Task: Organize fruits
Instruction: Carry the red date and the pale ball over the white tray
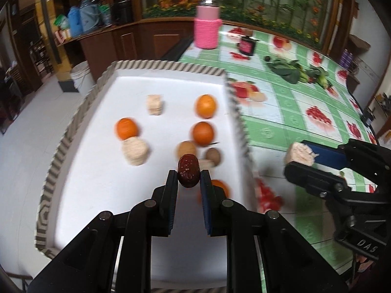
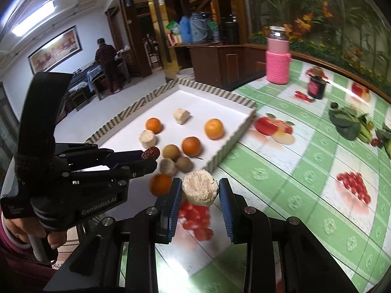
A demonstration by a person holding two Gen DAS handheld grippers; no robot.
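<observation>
My left gripper is shut on a dark red date and holds it above the near part of the white tray; it also shows in the right wrist view. My right gripper is shut on a pale round cake above the tablecloth beside the tray's near right corner; it shows in the left wrist view too. In the tray lie several oranges, pale cakes and brown round fruits.
A pink-sleeved bottle and a dark jar stand at the table's far side. Leafy greens lie at the far right. The tray overhangs the table's left edge above the floor. A person stands far off in the room.
</observation>
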